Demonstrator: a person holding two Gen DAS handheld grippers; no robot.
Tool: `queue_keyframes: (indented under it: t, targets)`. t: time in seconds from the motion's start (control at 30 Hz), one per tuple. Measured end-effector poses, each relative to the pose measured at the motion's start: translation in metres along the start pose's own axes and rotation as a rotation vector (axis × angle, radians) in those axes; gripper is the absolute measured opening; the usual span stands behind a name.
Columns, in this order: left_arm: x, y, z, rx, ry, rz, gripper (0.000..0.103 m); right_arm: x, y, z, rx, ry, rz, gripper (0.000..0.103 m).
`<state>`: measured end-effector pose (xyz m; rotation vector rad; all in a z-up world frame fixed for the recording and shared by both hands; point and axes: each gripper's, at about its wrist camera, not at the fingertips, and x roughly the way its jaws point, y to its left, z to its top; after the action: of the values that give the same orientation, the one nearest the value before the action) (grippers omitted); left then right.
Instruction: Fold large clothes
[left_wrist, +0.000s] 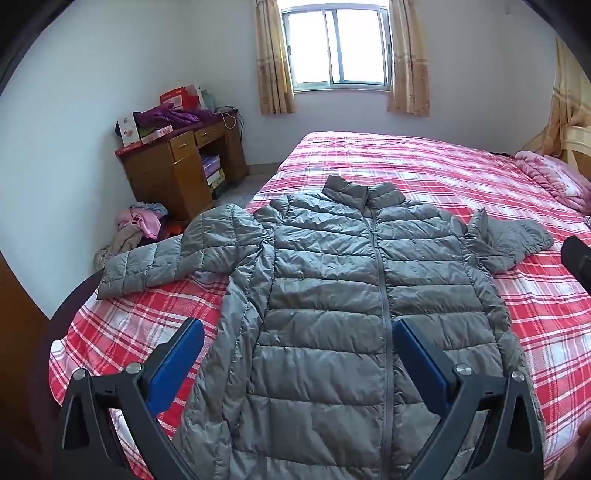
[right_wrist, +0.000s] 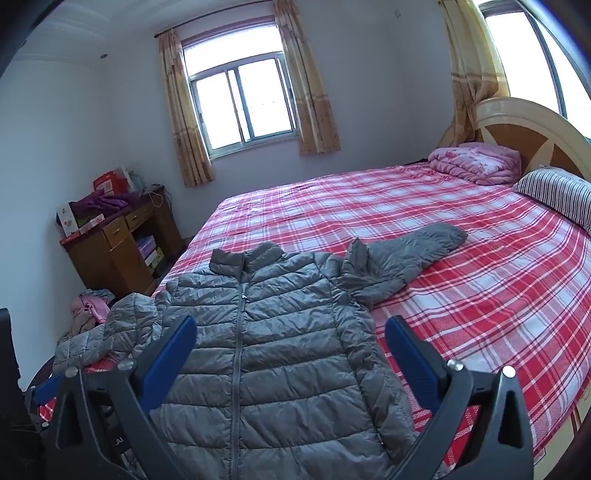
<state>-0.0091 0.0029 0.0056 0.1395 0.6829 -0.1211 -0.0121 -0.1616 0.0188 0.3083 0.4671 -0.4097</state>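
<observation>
A grey quilted puffer jacket (left_wrist: 332, 295) (right_wrist: 280, 350) lies flat and zipped on the red plaid bed (left_wrist: 461, 177) (right_wrist: 461, 277), collar towards the window. Both sleeves are spread out sideways; the left sleeve (left_wrist: 155, 262) reaches the bed's edge, the right sleeve (right_wrist: 406, 251) lies across the sheet. My left gripper (left_wrist: 297, 330) hovers open above the jacket's lower left half, nothing between its blue pads. Over the lower right half my right gripper (right_wrist: 290, 326) is also open and empty. A dark part of the right gripper shows at the right edge of the left wrist view.
A wooden desk (left_wrist: 177, 166) (right_wrist: 122, 236) piled with boxes and purple clothes stands left of the bed. Clothes (left_wrist: 142, 221) lie heaped on the floor beside it. A folded pink quilt (right_wrist: 476, 162), a striped pillow (right_wrist: 557, 192) and the headboard (right_wrist: 535, 125) are at the far right.
</observation>
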Motion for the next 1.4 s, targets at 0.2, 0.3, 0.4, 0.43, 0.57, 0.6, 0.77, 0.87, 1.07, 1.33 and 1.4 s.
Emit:
queue_keyframes:
  t: [0.2, 0.3, 0.4, 0.43, 0.57, 0.6, 0.77, 0.87, 1.07, 1.33, 1.4]
  targets:
    - [-0.015, 0.0, 0.003, 0.0, -0.031, -0.009, 0.102, -0.009, 0.003, 0.002, -0.017, -0.021, -0.016, 0.103]
    - [-0.02, 0.002, 0.002, -0.003, -0.036, -0.008, 0.102, -0.017, 0.005, 0.006, -0.027, -0.04, -0.02, 0.103]
    - [-0.025, 0.004, -0.001, -0.009, -0.039, -0.01, 0.102, -0.022, 0.006, 0.007, -0.029, -0.046, -0.022, 0.103]
    - [-0.028, 0.005, -0.002, -0.012, -0.042, -0.012, 0.102, -0.025, 0.006, 0.007, -0.029, -0.048, -0.023, 0.103]
    - [-0.039, 0.006, -0.007, -0.015, -0.058, -0.022, 0.102, -0.038, 0.008, 0.004, -0.037, -0.074, -0.029, 0.103]
    - [-0.042, 0.005, -0.008, -0.013, -0.062, -0.026, 0.102, -0.042, 0.009, 0.004, -0.043, -0.082, -0.032, 0.103]
    - [-0.056, 0.003, -0.008, -0.006, -0.095, -0.029, 0.102, -0.051, 0.015, 0.002, -0.08, -0.104, -0.059, 0.103]
    - [-0.06, 0.004, -0.009, -0.007, -0.107, -0.028, 0.102, -0.053, 0.015, 0.004, -0.075, -0.11, -0.052, 0.103]
    - [-0.063, 0.004, -0.011, -0.01, -0.106, -0.038, 0.102, -0.056, 0.014, 0.002, -0.073, -0.12, -0.048, 0.103]
    - [-0.073, 0.001, -0.019, -0.013, -0.138, -0.115, 0.102, -0.06, 0.013, 0.001, -0.079, -0.126, -0.059, 0.103]
    - [-0.078, -0.003, -0.021, -0.001, -0.167, -0.115, 0.102, -0.063, 0.013, -0.001, -0.083, -0.138, -0.071, 0.103]
